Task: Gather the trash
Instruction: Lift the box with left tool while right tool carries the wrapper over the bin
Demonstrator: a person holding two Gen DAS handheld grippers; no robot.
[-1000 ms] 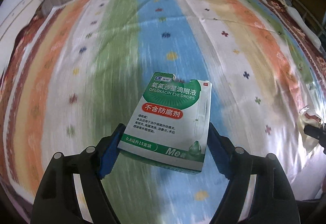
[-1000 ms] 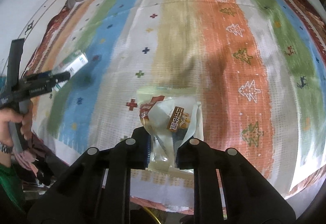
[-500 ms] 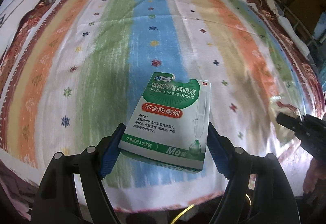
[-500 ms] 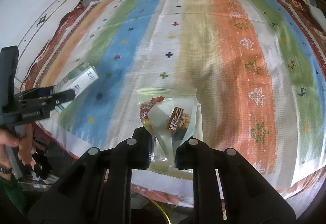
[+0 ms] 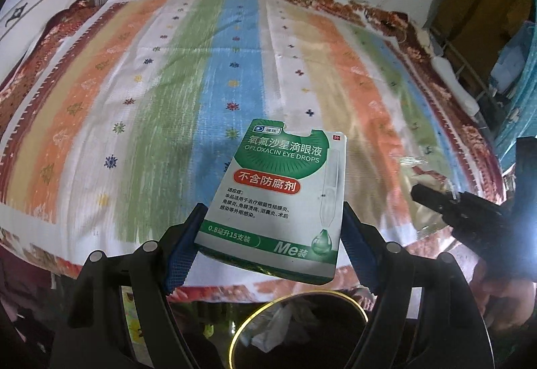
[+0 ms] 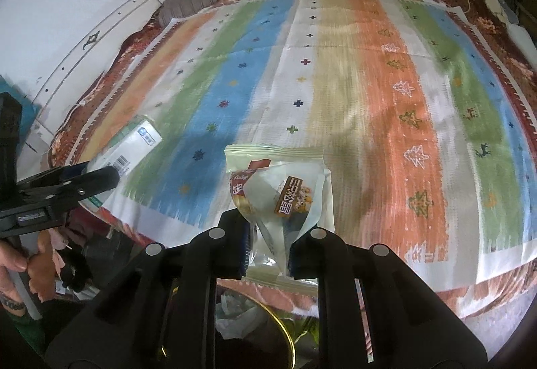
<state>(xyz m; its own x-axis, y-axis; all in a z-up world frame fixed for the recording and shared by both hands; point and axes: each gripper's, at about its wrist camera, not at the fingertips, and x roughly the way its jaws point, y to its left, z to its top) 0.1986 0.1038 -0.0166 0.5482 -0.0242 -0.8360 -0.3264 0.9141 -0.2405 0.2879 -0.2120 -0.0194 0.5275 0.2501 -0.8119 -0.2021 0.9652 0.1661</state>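
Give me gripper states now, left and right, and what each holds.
Left gripper: closed on the eye drops box, jaws wide across it.
Right gripper: closed narrow on crumpled snack wrappers.

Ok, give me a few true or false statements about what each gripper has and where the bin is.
1. The left gripper holds an eye drops box. True.
2. The right gripper is empty. False: its jaws pinch snack wrappers.
3. A gold-rimmed bin sits below the bed's near edge. True.
4. The bin is empty. False: crumpled plastic lies inside.
5. The box lies flat on the blanket. False: it is held above it.
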